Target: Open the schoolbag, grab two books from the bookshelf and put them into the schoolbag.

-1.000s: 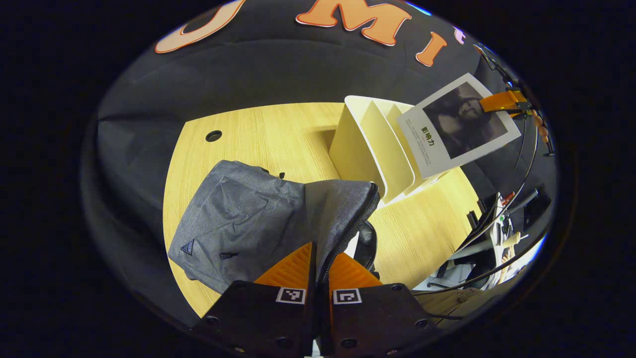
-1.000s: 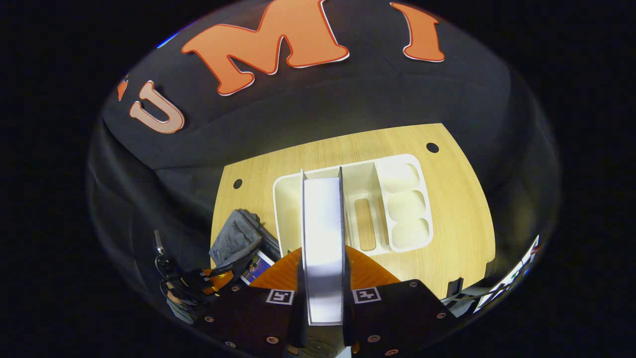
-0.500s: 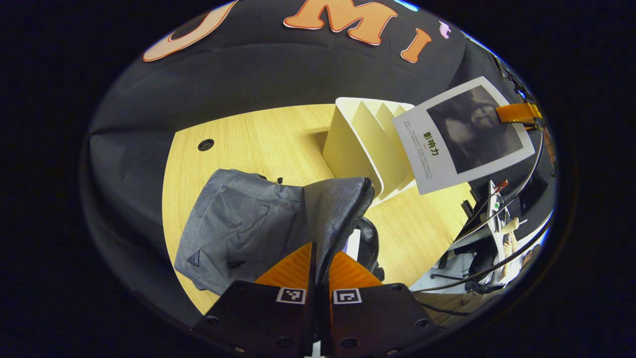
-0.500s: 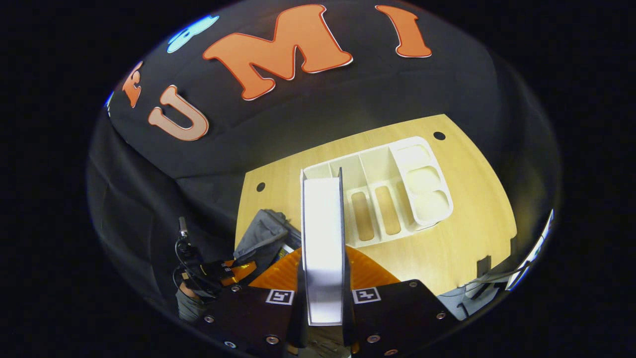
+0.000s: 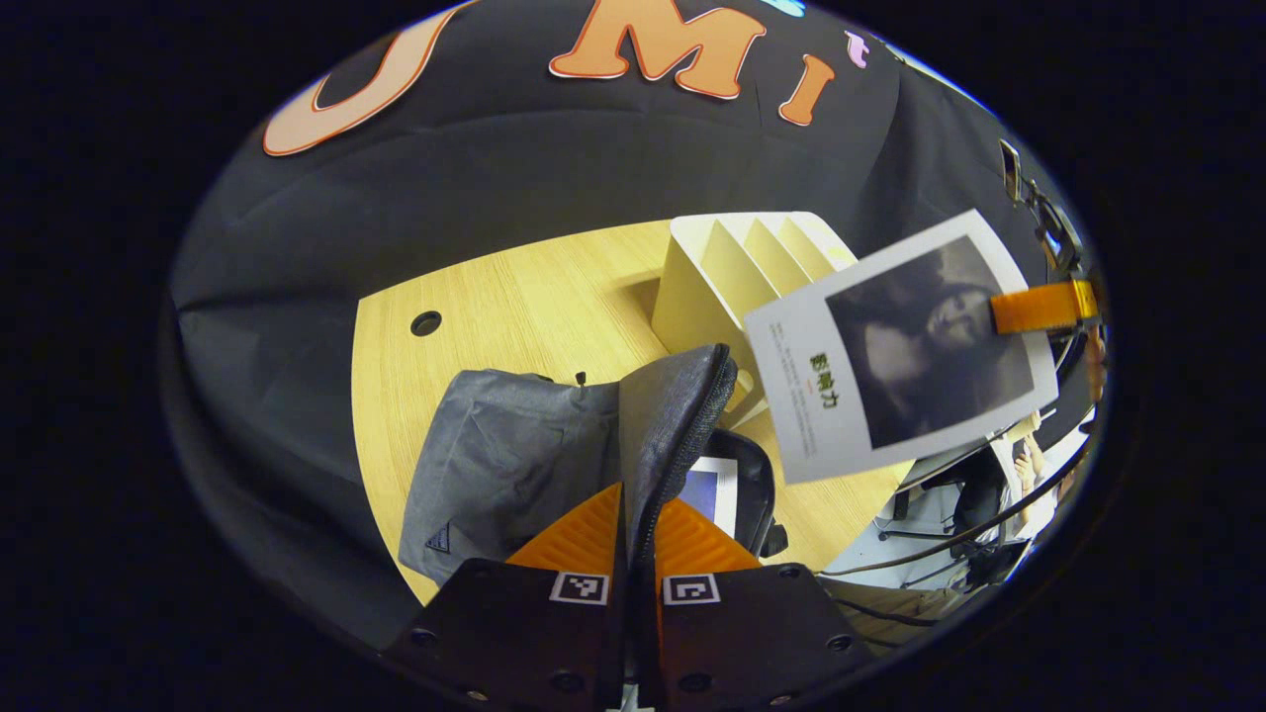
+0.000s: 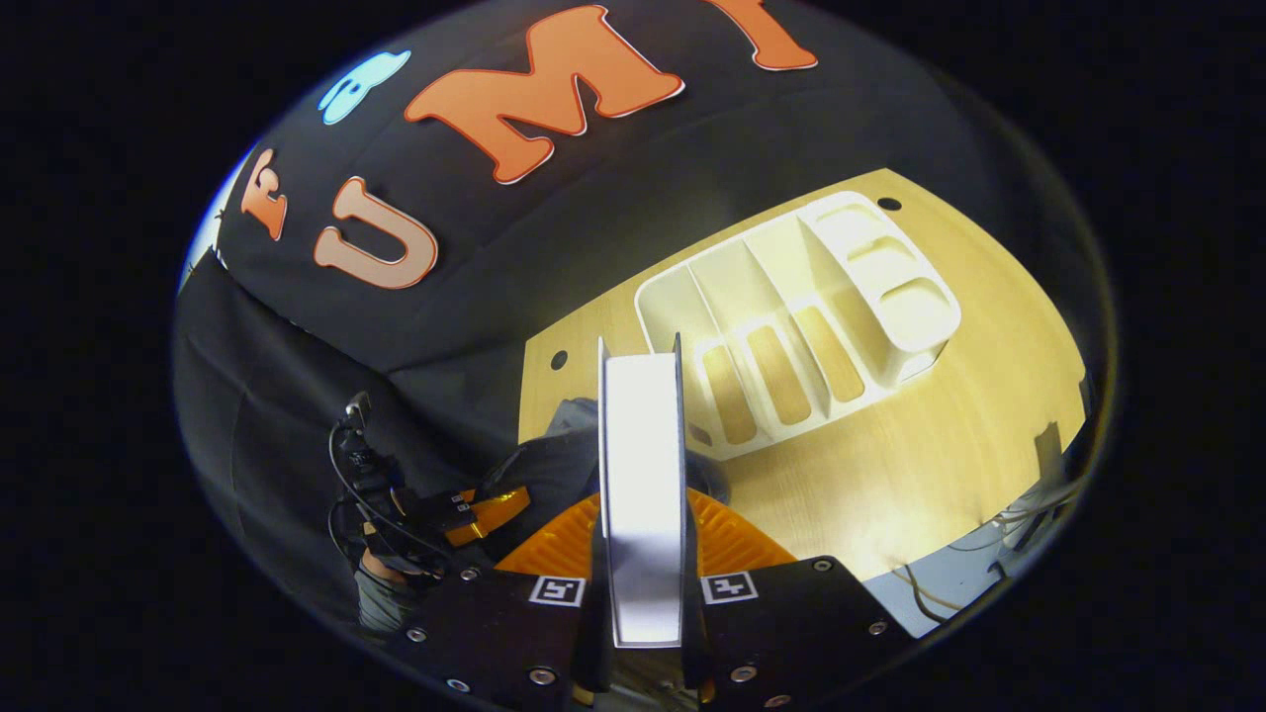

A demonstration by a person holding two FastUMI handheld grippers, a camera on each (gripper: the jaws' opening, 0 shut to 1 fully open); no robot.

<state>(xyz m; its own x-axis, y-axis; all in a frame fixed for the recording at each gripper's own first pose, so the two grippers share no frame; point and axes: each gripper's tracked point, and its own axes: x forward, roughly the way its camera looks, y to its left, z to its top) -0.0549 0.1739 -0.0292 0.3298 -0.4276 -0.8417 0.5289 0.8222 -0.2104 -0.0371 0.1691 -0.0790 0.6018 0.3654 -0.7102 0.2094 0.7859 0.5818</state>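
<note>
My left gripper is shut on the zip edge of the grey schoolbag and holds its flap up. Inside the open mouth lies a book with a blue cover. A second book with a white and dark cover hangs in the air just right of the flap, above the bag's mouth, pinched by an orange finger of the right gripper. In the right gripper view, my right gripper is shut on that book, seen edge-on. The white bookshelf stands with bare slots.
The wooden table has a round cable hole. The left gripper and the hand holding it show at the lower left of the right gripper view. Cables and office gear lie beyond the table's right edge.
The right gripper has carried the book from above the shelf leftward and down, close to the bag's mouth. The left gripper keeps the flap raised; the blue book inside now shows more.
</note>
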